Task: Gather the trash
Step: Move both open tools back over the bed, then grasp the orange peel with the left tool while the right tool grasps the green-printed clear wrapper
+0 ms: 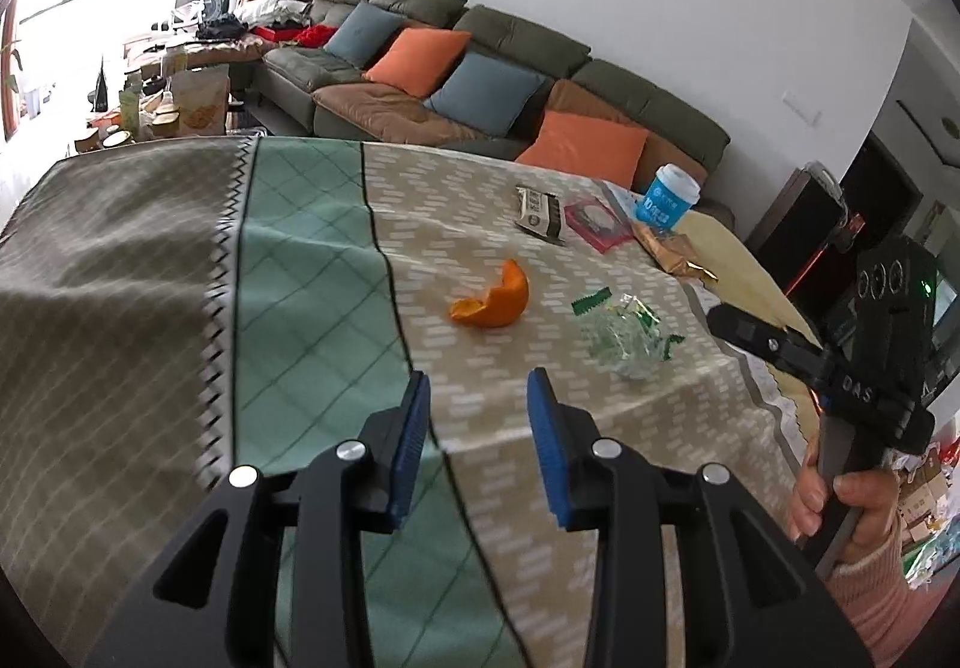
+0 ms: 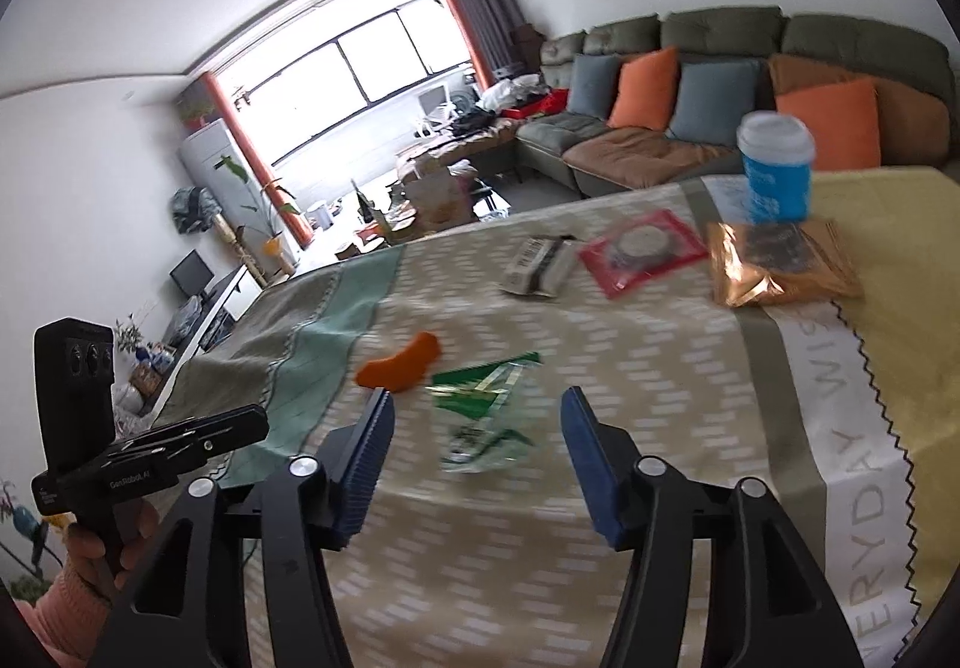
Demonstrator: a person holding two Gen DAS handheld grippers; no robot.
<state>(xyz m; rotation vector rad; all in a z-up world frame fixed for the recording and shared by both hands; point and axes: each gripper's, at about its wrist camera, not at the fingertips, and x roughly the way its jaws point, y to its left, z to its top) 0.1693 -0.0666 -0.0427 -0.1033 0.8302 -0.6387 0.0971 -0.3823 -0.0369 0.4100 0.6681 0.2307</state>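
I had both grippers hanging over the cloth-covered counter point(image 1: 540, 224), neither one touching anything. The left gripper point(image 1: 478, 386) stood open with nothing between its blue pads point(image 1: 413, 440), aimed down at the cloth where the green checked stripe meets the beige patterned part. The right gripper point(image 2: 477, 407) was open wider, empty as well, and pointed at the crumpled clear-and-green wrapper point(image 2: 483, 410), which lay on the cloth just ahead of its fingertips and between their lines but free of both pads.

In the left wrist view that same wrapper point(image 1: 624, 332) sat to the right of the orange peel point(image 1: 493, 297), the two near each other but apart. From the right wrist view the peel point(image 2: 399, 363) lay just left of the wrapper, blurred.

Farther back on the counter I saw a grey-and-white packet point(image 2: 537, 267), a red square packet point(image 2: 642, 251) beside it, and a shiny gold bag point(image 2: 774, 266) to the right of that. A blue cup with a white lid point(image 2: 775, 170) stood upright behind the gold bag, touching or nearly touching it; I could not tell which.

A hand point(image 1: 840, 506) held the right gripper's handle at the right edge of the left view. A sofa point(image 1: 522, 44) with orange and blue cushions ran behind the counter.
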